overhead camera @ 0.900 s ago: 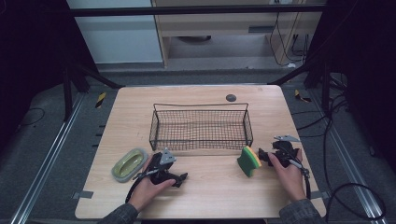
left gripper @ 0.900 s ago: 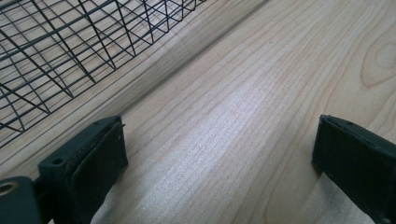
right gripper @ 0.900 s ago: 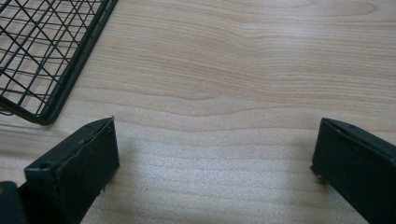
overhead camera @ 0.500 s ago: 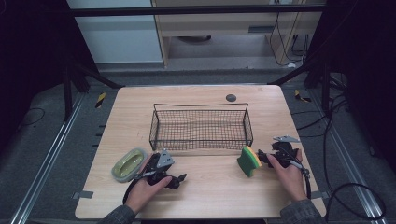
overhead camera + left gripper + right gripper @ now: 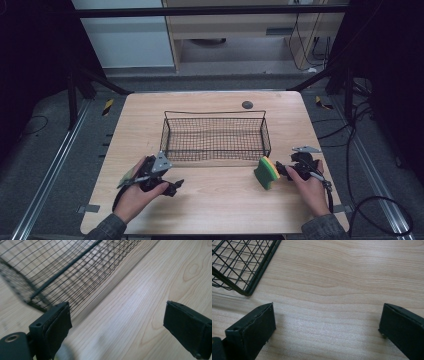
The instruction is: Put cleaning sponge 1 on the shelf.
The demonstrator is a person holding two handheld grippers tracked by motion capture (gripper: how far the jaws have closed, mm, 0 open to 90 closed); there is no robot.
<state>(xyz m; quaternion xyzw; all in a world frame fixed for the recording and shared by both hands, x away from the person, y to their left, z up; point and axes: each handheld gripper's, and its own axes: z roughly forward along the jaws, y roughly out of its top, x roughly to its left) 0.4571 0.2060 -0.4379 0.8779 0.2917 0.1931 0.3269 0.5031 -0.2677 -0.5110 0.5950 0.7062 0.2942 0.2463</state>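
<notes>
While the green-and-yellow rectangular sponge is seen standing on edge at lower right beside the right gripper, both gripper views show wide, empty jaws; the left gripper is faced toward the black wire-mesh basket over grained pale wood.

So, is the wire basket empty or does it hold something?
Empty. In the high view the wire basket shows only bare mesh, and the sponge stands outside it on the table.
</notes>
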